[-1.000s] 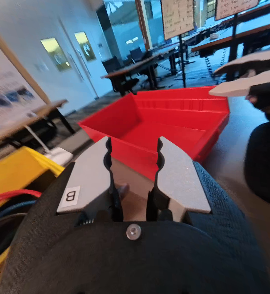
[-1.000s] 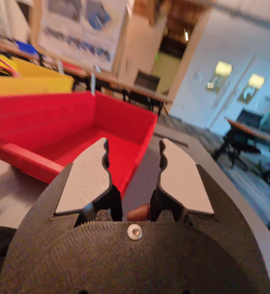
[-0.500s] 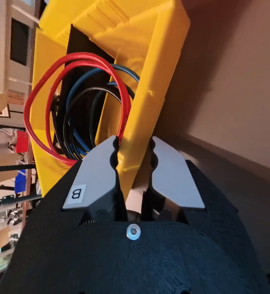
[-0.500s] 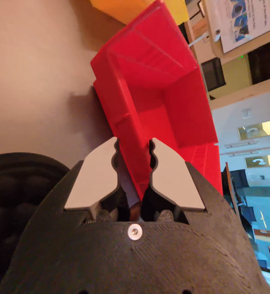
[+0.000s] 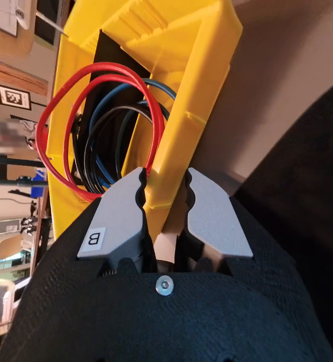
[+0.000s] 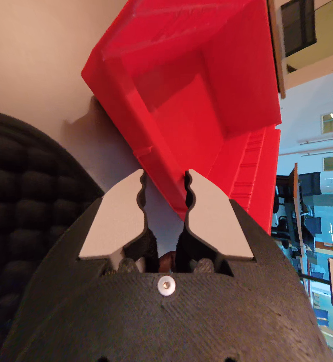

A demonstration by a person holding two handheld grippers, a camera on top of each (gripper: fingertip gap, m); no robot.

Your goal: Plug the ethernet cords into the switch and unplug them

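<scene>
A: Ethernet cords [image 5: 110, 121] — red, blue, black, all looped inside the yellow bin [image 5: 183, 121], lying over a dark box in there (prob the switch, can't confirm from here).

B: Left tool [image 5: 164, 176]?

A: Partly open, holding nothing. Jaws straddle the yellow bin's near wall: one finger inside next to the red loop, the other outside. Can't tell if they touch the wall.

B: Right tool [image 6: 164, 176]?

A: Same deal w/ the red bin [image 6: 191, 98], which looks empty. Jaws apart at about the same gap, either side of its front wall, nothing gripped. Both bins sit on the tan surface [image 6: 34, 49].

B: So the step now?

A: My guess — grabbing the bins by their walls to pull them into position. No cord is in hand, so the task has barely begun.

B: Tips?

A: Seat each wall deep between the fingers before closing, not just at the tips, or the bin twists. On the left, keep the inner finger clear of the red loop (it's right at the fingertip) so it doesn't get pinched. Drag low and slow; the cords spill over the rim and could snag.
</scene>
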